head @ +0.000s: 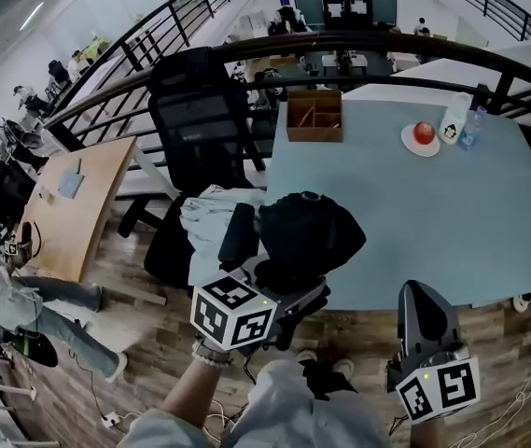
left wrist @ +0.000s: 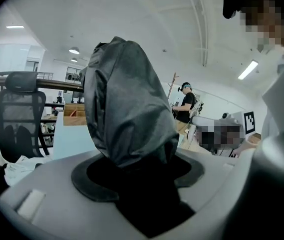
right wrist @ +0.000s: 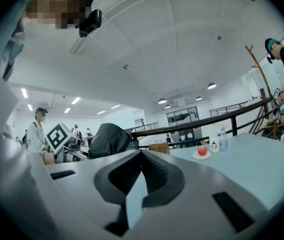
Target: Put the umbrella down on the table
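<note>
The folded black umbrella (head: 307, 231) hangs over the near left corner of the pale blue table (head: 414, 203). My left gripper (head: 288, 280) is shut on the umbrella's lower end. In the left gripper view the dark fabric bundle (left wrist: 127, 109) rises straight out of the jaws of that gripper (left wrist: 139, 171). My right gripper (head: 424, 299) is at the table's front edge, to the right of the umbrella, shut with nothing in it. In the right gripper view this gripper (right wrist: 141, 176) points over the table (right wrist: 261, 154), with the umbrella (right wrist: 109, 140) off to its left.
A wooden box (head: 314, 116) stands at the table's far left. A plate with a red apple (head: 423, 135), a white cup (head: 453, 119) and a bottle (head: 471, 127) are at the far right. A black office chair (head: 200, 129) with pale cloth (head: 211, 215) stands left of the table.
</note>
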Demonstrator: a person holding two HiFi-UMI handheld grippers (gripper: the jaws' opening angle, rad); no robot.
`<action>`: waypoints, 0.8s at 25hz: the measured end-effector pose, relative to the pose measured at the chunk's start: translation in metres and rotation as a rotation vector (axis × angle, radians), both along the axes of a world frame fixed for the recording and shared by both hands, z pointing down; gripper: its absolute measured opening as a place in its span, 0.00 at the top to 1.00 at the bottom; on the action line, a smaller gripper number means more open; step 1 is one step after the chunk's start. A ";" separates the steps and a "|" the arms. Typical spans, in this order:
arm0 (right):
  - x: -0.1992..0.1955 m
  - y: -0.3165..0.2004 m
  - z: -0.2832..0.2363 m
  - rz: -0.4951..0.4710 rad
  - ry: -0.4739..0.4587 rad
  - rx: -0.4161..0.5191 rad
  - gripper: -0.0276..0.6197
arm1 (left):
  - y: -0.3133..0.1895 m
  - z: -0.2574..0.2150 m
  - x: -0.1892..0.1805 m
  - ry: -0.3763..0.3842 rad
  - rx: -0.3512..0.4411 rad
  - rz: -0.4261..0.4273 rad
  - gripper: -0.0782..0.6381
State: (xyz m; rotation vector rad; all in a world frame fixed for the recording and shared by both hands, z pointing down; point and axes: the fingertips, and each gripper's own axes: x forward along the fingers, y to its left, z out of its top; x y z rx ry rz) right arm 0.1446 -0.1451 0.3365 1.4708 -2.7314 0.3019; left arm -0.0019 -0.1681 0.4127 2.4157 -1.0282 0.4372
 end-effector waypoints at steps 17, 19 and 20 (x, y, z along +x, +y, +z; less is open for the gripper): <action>0.004 0.004 0.010 0.073 0.026 -0.033 0.96 | -0.026 0.082 0.015 -0.354 -0.022 0.260 0.50; 0.004 0.005 0.011 0.081 0.028 -0.039 0.96 | -0.029 0.091 0.018 -0.390 -0.022 0.297 0.50; 0.005 0.005 0.011 0.084 0.029 -0.041 0.96 | -0.030 0.096 0.020 -0.409 -0.024 0.316 0.50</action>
